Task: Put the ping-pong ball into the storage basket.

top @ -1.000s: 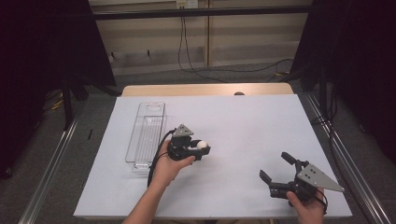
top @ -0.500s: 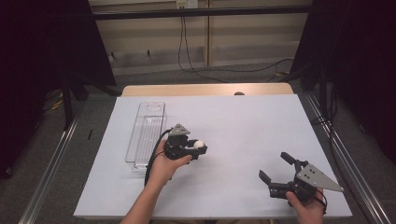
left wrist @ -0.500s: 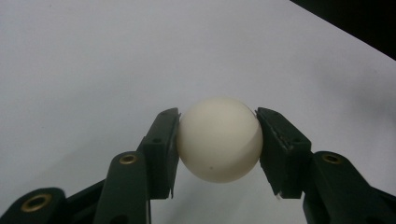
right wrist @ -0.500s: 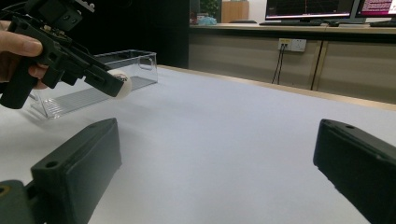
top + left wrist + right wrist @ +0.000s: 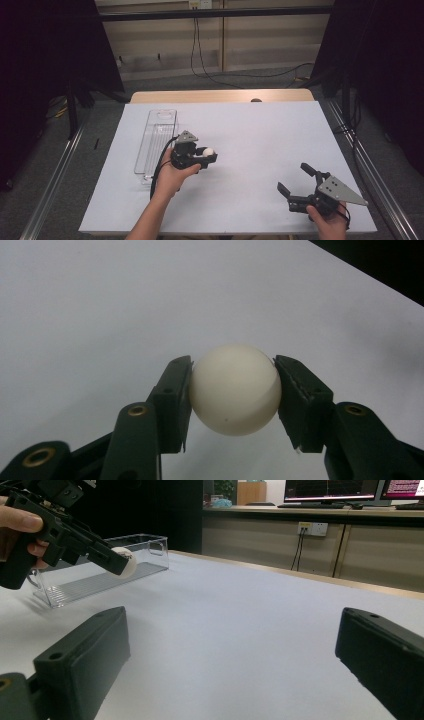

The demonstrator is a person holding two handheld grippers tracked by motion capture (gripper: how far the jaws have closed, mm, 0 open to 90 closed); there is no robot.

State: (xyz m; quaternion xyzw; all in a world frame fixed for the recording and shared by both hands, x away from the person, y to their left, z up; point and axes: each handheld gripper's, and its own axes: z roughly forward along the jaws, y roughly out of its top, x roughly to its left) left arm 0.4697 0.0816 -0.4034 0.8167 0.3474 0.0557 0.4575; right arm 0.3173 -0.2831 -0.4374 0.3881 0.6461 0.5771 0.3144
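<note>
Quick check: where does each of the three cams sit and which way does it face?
High view: above the person's side, looking forward and down on the table; both forearms, left gripper, right gripper.
Left gripper view: on that gripper, looking along its jaws, shut on the white ball.
Right gripper view: low, facing across to the clear tray; own jaws open.
All three views share the ball.

I carried the ball (image 5: 208,151) in my left gripper (image 5: 206,156) a touch leftward, closer to the clear tray (image 5: 150,145); hand drew back slightly.
</note>
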